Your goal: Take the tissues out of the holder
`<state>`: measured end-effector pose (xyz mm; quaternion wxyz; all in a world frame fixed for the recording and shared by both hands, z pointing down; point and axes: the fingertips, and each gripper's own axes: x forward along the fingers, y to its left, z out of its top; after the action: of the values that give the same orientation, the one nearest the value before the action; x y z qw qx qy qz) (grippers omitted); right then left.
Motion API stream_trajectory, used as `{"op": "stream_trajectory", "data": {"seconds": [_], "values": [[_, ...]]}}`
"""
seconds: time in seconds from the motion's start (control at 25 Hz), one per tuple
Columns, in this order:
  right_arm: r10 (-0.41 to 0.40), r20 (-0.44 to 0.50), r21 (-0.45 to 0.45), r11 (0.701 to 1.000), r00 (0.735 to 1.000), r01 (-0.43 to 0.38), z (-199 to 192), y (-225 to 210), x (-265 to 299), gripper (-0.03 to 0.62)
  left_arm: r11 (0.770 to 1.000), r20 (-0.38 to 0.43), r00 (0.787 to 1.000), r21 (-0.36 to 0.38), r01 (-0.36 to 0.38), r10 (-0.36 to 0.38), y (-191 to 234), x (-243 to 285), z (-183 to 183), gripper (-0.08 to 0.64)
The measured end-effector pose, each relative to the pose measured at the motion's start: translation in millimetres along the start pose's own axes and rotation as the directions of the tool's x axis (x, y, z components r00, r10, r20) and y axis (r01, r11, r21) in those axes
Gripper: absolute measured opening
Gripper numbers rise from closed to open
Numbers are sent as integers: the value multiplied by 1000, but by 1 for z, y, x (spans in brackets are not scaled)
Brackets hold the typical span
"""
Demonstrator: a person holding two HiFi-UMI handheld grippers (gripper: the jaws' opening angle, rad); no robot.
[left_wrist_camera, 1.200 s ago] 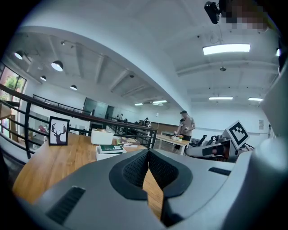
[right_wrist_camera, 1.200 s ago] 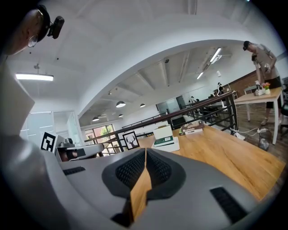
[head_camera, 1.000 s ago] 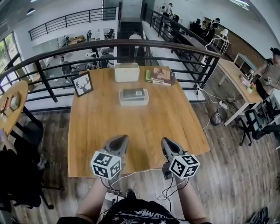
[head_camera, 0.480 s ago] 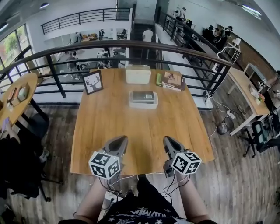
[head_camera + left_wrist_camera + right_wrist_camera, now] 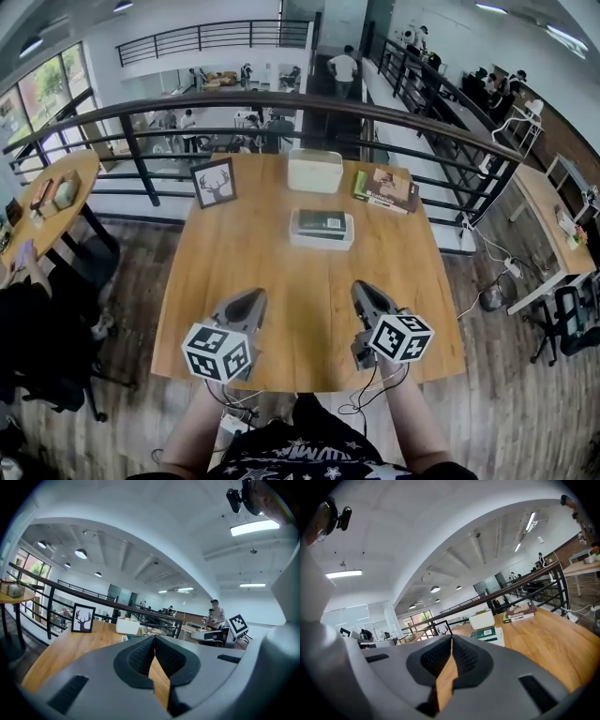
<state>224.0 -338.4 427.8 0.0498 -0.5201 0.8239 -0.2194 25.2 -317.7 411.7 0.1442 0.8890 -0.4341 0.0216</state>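
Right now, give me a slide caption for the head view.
Left gripper and right gripper, jaws shut and empty, over the table near its front edge; tissue holder untouched mid-table.

Smooth wooden table (image 5: 234,272), probably metal railing (image 5: 138,161)

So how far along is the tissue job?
Done: nothing. The tissue pack sits in its white holder, centre of the table. In hand: nothing. The left claw and right claw are shut and empty near the front edge. Left: reach, grip the pack, lift it out.
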Motion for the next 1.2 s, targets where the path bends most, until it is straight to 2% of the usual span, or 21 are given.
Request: {"op": "stream_trajectory", "data": {"seconds": [0.12, 0.32, 0.64, 0.8, 1.08, 1.2], "values": [[18, -18, -36, 999, 1000, -18, 10, -9, 18, 18, 1000, 0, 1000, 15, -22, 22, 5, 12, 5, 13], [40, -33, -42, 998, 999, -42, 25, -27, 52, 18, 999, 5, 999, 16, -42, 42, 15, 34, 15, 12], [52, -113, -129, 989, 992, -66, 38, -67, 115, 18, 997, -26, 997, 46, -66, 67, 38, 97, 20, 13], [59, -168, -148, 985, 984, -84, 35, -90, 142, 18, 997, -32, 996, 22, -79, 80, 51, 134, 21, 13], [61, -228, -158, 983, 972, -99, 42, -134, 189, 18, 996, -66, 995, 46, -74, 77, 65, 200, 19, 12], [78, -279, -182, 974, 957, -133, 39, -145, 210, 18, 996, -85, 993, 37, -85, 88, 74, 219, 13, 13]]}}
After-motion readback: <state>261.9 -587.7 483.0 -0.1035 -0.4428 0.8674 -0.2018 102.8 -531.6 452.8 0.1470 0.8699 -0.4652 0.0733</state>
